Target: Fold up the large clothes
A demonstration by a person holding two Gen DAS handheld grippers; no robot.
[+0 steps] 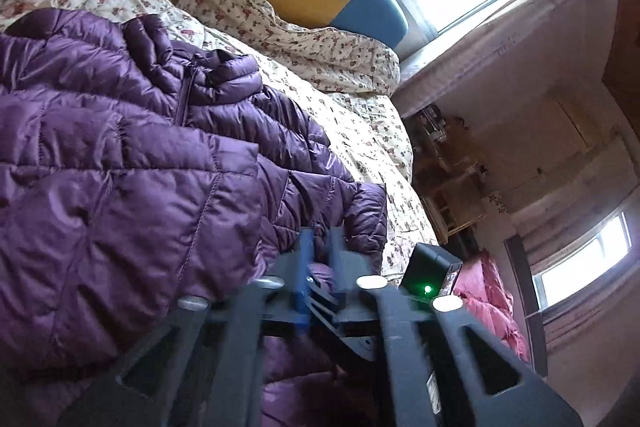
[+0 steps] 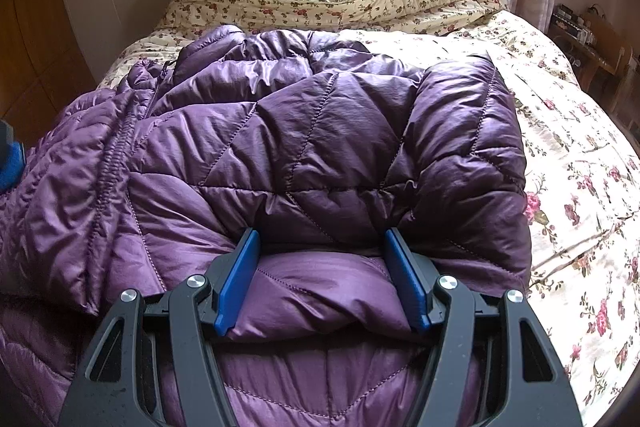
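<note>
2 grippers work a purple puffer jacket (image 2: pixel 304 131) lying across the bed (image 2: pixel 580 163), toward its left edge; the right gripper (image 2: pixel 322 279) stands wide open around a fold, the left gripper (image 1: pixel 320 247) looks pinched on an edge; next, I judge, closing and folding over.

Purple puffer jacket (image 2: pixel 320 131) on floral bedspread (image 2: pixel 580 155)

Both wrist views close, sharing jacket (image 1: pixel 120 155)

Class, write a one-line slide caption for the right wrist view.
Open right hand-held gripper straddles a purple puffer jacket on a floral bedspread.
</note>
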